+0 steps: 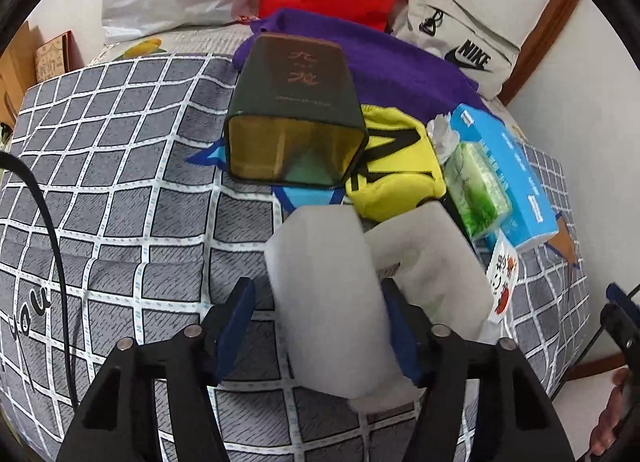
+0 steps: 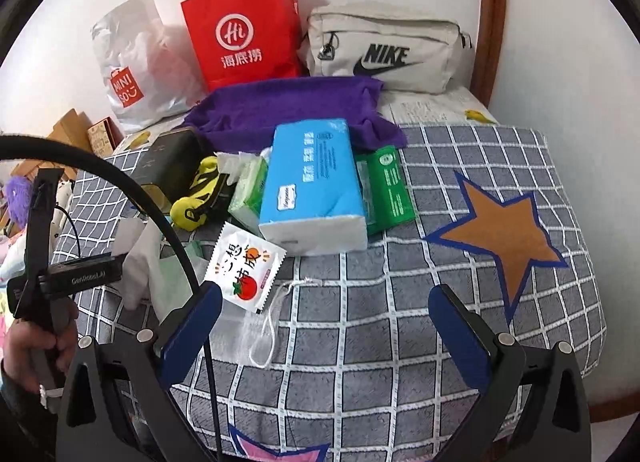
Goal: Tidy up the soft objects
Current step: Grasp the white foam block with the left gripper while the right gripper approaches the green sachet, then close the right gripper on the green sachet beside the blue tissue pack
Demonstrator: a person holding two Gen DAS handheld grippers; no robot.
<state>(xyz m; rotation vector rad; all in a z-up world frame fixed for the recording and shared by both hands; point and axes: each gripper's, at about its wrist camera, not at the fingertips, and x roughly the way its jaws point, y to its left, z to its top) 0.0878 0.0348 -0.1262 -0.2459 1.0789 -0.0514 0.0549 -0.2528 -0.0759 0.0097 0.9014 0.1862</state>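
Observation:
A white U-shaped foam block (image 1: 328, 302) lies tilted on the checked blanket (image 1: 120, 181). My left gripper (image 1: 320, 294) straddles one arm of it. The right fingertip (image 1: 394, 302) sits in the block's slot against the foam, while a thin strip of blanket shows between the left fingertip (image 1: 242, 302) and the foam. My right gripper (image 2: 326, 294) hangs open over bare blanket (image 2: 360, 342), holding nothing. Other soft things lie beyond: a yellow pouch (image 1: 396, 169), a purple cloth (image 2: 296, 109), a blue tissue pack (image 2: 312, 189) and green tissue packs (image 2: 384, 189).
A dark tin (image 1: 296, 121) lies on its side behind the foam. A tomato sachet (image 2: 248, 266) and a white string (image 2: 268, 334) lie near the right gripper. A red paper bag (image 2: 248, 33), a Miniso bag (image 2: 132, 73) and a Nike pouch (image 2: 384, 49) line the wall. A hand (image 2: 36, 346) grips the left tool.

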